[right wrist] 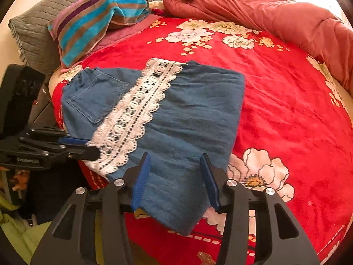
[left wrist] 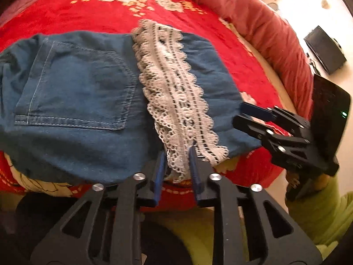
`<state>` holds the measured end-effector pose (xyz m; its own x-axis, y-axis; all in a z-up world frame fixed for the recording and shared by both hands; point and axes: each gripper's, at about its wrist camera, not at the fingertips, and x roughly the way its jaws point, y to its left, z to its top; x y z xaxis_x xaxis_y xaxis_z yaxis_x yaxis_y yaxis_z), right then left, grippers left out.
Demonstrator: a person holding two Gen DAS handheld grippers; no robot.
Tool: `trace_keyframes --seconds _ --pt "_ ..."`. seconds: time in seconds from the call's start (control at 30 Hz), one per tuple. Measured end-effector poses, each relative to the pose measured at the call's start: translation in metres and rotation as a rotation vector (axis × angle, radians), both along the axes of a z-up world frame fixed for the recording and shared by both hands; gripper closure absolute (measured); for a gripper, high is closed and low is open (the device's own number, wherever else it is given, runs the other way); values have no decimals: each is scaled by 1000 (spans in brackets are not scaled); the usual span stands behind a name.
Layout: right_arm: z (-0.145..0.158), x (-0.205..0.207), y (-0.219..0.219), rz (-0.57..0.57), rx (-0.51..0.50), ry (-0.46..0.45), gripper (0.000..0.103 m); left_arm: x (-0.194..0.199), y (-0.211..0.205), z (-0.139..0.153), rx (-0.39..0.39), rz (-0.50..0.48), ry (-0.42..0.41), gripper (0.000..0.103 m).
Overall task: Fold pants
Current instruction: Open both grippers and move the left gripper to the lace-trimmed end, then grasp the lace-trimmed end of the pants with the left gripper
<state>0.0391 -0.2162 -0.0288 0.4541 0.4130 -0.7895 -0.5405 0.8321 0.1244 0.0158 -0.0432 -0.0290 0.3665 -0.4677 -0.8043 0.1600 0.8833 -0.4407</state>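
Blue denim pants [left wrist: 72,101] with a back pocket and a white lace band [left wrist: 176,92] lie folded on the red floral bedspread [left wrist: 88,15]. My left gripper [left wrist: 176,161] is at the near edge of the pants, its blue fingers partly open on either side of the lace end. My right gripper [right wrist: 175,167] is open, its fingers straddling the near denim edge [right wrist: 176,187]. In the left wrist view the right gripper [left wrist: 245,114] is at the right edge of the pants. In the right wrist view the left gripper [right wrist: 88,145] sits at the lace band [right wrist: 132,114].
A rolled pink-red quilt [right wrist: 264,6] lies along the far and right side of the bed. A striped towel [right wrist: 92,22] and a grey pillow [right wrist: 33,33] are at the far left. A dark box [left wrist: 326,48] stands on the floor to the right.
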Motion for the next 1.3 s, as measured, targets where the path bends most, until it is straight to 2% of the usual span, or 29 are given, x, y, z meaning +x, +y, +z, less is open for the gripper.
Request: trace_keyframes --seconds 0.17,0.27,0.4,0.47,0.57,0.73,0.83,0.97,1.3 --pt "-2 -6 6 28 -36 -2 58 -1 -1 0 45 -12 -25 79" --pt "-18 -6 4 6 -119 21 58 0 1 -4 39 -15 -20 76" --pt "-21 -7 1 1 -98 18 58 1 -2 1 60 -18 -40 76" --pt "-12 -4 -4 -2 -55 32 58 -3 -1 12 84 -16 -83 76" --pt "6 7 -18 -48 2 -3 57 -6 -1 32 149 -15 -164 76" --pt "22 30 -14 -52 5 -46 57 0 -24 45 181 -75 -219 76" --pt "23 49 0 -36 -22 -53 57 5 -39 31 206 -130 -190 76" --pt "15 77 18 -31 -37 -22 57 6 -48 8 260 -156 -144 76" --pt "-18 129 31 -105 -154 4 56 9 -39 2 225 -152 -135 75"
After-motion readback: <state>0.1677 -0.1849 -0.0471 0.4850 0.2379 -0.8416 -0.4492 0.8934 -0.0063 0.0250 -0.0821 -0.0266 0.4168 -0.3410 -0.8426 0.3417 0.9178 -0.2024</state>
